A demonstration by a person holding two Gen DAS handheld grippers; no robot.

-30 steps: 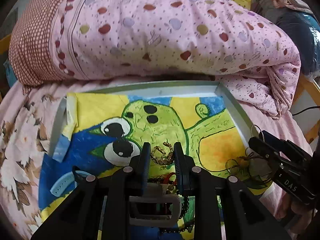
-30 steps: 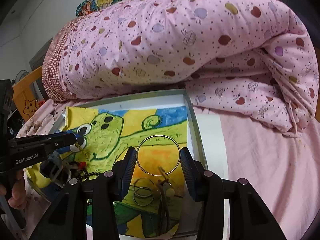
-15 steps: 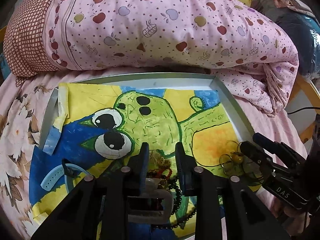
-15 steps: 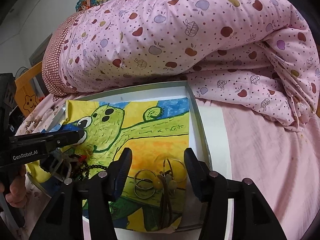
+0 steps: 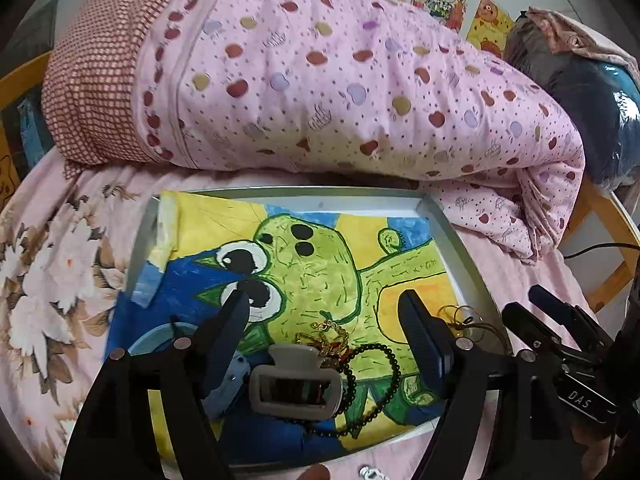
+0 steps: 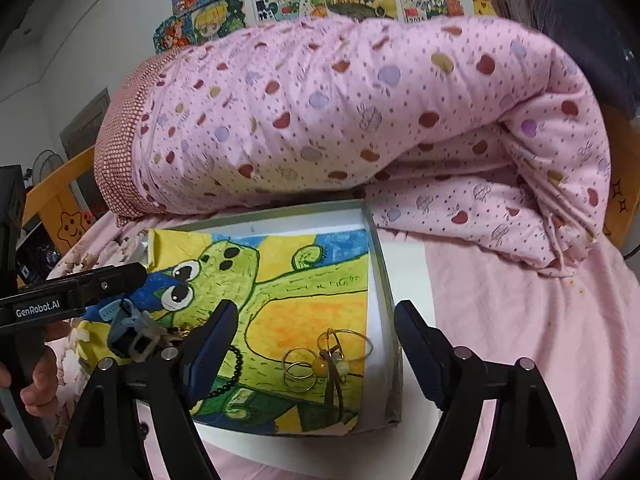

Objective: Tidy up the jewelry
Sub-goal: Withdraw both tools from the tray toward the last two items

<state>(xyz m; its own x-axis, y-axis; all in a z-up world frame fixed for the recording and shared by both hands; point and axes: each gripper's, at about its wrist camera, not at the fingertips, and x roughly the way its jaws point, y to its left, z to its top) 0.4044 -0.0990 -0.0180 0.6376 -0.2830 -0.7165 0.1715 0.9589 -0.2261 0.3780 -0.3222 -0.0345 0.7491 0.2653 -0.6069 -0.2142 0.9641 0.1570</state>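
Both grippers have let go since a second ago. The left gripper (image 5: pixel 324 328) then had its pads pinched on the gold chain (image 5: pixel 329 335); now its jaws are opening wide with nothing pressed between them, and the chain lies loose on the painted sheet (image 5: pixel 320 264), low in the centre of the left view. The right gripper (image 6: pixel 312 332) had been holding the large wire hoop (image 6: pixel 347 345) up between its fingers; its jaws are likewise opening, and the hoop lies flat on the orange patch of the sheet, lower centre of the right view.

The chain is a crumpled heap of small bright links. Just below it sits a grey plastic claw clip (image 5: pixel 296 386), smooth and boxy, and to its right curls a string of dark round beads (image 5: pixel 380 384). A pale blue ridged band (image 6: pixel 126 322) lies at the sheet's left edge. Beside the hoop are two smaller thin metal rings (image 6: pixel 299 368), an amber bead and a whitish one, and a brown cord.

All of it rests in a shallow grey tray (image 5: pixel 452 240) with a thin upright rim, lined by the thick-brushed painting of a green big-eyed creature. Behind, filling the upper frame, a puffy pink quilt (image 5: pixel 320 80) printed with apples.
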